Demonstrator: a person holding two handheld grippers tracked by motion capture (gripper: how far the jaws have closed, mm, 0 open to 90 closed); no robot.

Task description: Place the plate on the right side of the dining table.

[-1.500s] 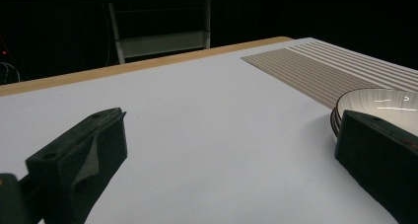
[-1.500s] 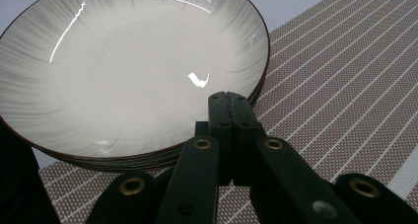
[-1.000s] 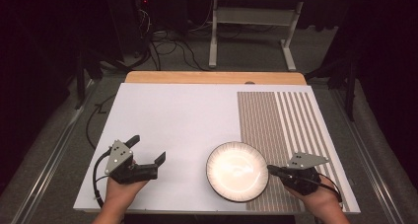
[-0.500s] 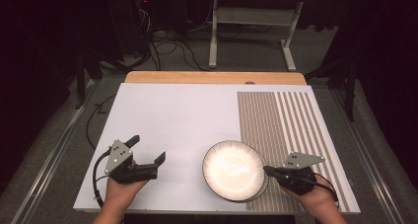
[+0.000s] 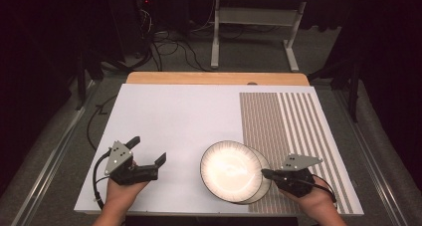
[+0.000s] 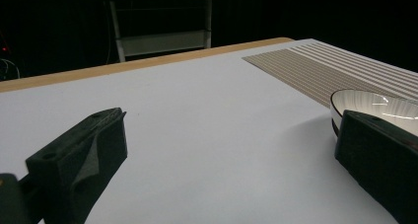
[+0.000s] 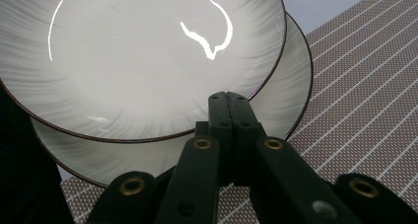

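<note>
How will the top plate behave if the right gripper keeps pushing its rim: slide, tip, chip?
The top plate looks glazed and rigid, lying offset on the lower plate, so it would probably slide easily. Overhanging, it may tip off. It looks ceramic, likely chippable. The right gripper, jaws together, is at its rim.

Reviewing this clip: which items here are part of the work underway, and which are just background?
In play:
- upper plate
- lower plate
- right gripper, jaws together at the upper plate's rim
- left gripper, open, apart from the plates

Background:
- striped mat
- white table
- floor cables
</note>
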